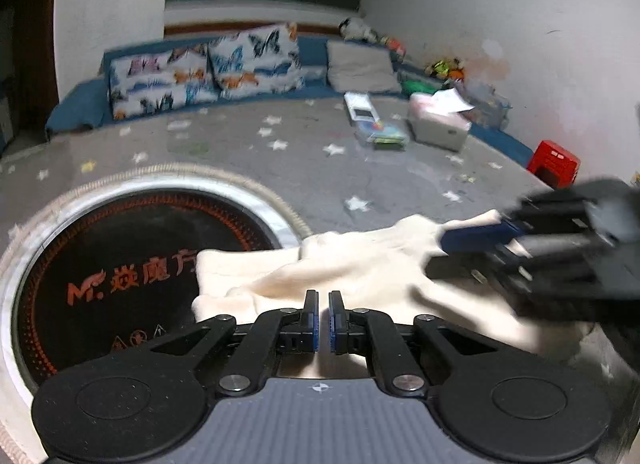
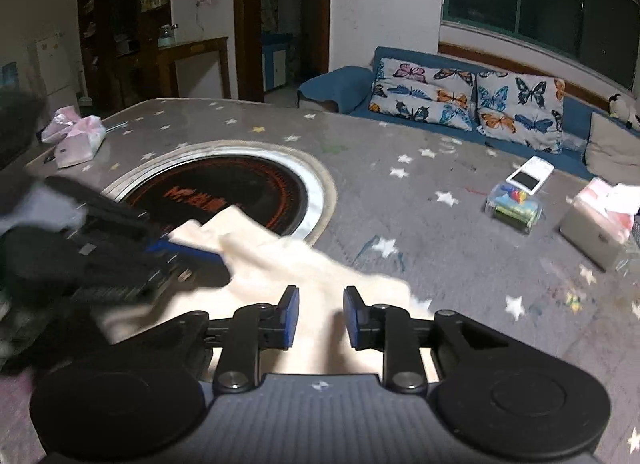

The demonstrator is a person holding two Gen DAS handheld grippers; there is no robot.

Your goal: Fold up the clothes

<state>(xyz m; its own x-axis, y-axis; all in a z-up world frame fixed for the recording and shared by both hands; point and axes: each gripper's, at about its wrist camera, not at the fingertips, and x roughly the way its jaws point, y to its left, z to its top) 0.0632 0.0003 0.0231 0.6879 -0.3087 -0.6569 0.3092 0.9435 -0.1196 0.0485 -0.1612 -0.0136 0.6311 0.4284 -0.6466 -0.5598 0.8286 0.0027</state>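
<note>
A cream garment (image 1: 352, 268) lies crumpled on the grey star-patterned table (image 1: 280, 167), partly over the round black cooktop (image 1: 132, 264). My left gripper (image 1: 324, 318) is shut, its jaws nearly touching just above the garment's near edge; whether cloth is pinched between them is hidden. The right gripper (image 1: 476, 236) shows blurred at the right, its blue finger on the garment's far corner. In the right wrist view, the garment (image 2: 288, 264) lies under my right gripper (image 2: 321, 318), whose jaws stand open over it. The left gripper (image 2: 188, 256) shows blurred at the left, on the cloth.
A blue sofa (image 2: 340, 79) with butterfly cushions (image 2: 472, 99) runs behind the table. On the table stand a white tissue box (image 2: 596, 232), a clear box of coloured items (image 2: 514, 209), a white device (image 2: 530, 175) and pink bags (image 2: 76, 139). A red stool (image 1: 554, 161) stands at the right.
</note>
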